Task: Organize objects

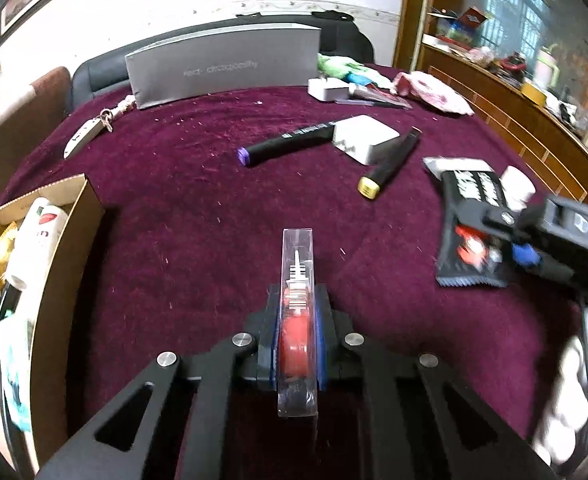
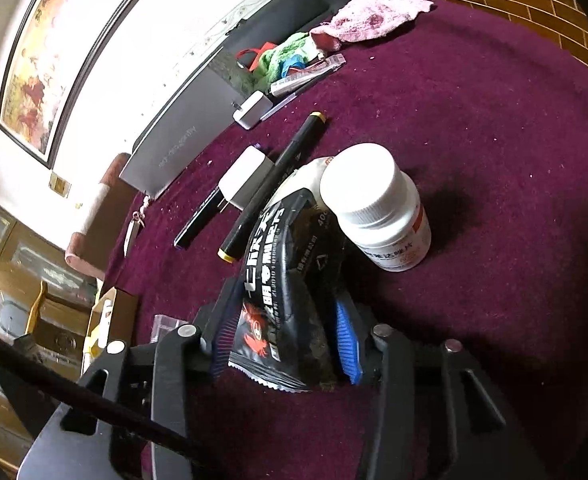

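Observation:
My left gripper [image 1: 297,296] is shut on a narrow clear plastic case [image 1: 297,256] with a red part inside, held just above the maroon tablecloth [image 1: 182,208]. At the left stands an open cardboard box [image 1: 70,240] with several items in it. My right gripper [image 2: 284,320] has its blue pads [image 2: 348,344] against both sides of a black snack packet [image 2: 282,264], whose near edge bulges between them. From the left wrist view, the right gripper [image 1: 510,236] sits at the packet's [image 1: 470,200] right side. A white pill bottle [image 2: 378,208] stands just behind the packet.
Behind the packet lie a purple-capped marker [image 1: 286,146], a yellow-capped marker [image 1: 390,164] and a white charger [image 1: 364,138]. A grey box [image 1: 226,68] stands at the table's far edge, with a pink cloth [image 1: 434,92], pens and another charger beside it. A key fob [image 1: 84,136] lies far left.

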A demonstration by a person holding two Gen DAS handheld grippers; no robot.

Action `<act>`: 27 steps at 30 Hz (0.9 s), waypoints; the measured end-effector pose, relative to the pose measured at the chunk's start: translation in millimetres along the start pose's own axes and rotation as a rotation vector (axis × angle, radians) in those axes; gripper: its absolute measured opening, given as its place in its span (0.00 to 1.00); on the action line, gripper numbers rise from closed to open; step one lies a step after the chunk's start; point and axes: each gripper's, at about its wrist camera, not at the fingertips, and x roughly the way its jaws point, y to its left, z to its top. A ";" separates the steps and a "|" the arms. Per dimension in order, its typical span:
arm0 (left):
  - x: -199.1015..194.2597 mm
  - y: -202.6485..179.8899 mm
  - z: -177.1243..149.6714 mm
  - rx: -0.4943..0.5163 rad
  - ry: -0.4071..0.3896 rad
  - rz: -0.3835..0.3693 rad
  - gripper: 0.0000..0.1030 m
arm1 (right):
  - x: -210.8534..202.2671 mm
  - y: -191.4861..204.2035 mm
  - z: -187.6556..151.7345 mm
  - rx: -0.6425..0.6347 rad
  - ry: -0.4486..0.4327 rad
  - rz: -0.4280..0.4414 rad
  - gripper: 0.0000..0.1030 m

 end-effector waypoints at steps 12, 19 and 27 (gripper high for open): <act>-86.6 15.5 -33.4 0.024 -0.097 0.058 0.10 | -4.6 11.0 -10.8 -0.082 -0.010 -0.059 0.20; -129.5 31.1 -45.3 0.021 -0.171 0.107 0.10 | -12.2 35.5 -26.6 -0.194 -0.040 -0.149 0.16; -148.9 37.6 -56.6 0.023 -0.204 0.100 0.10 | -44.7 52.9 -65.8 -0.233 0.013 -0.068 0.12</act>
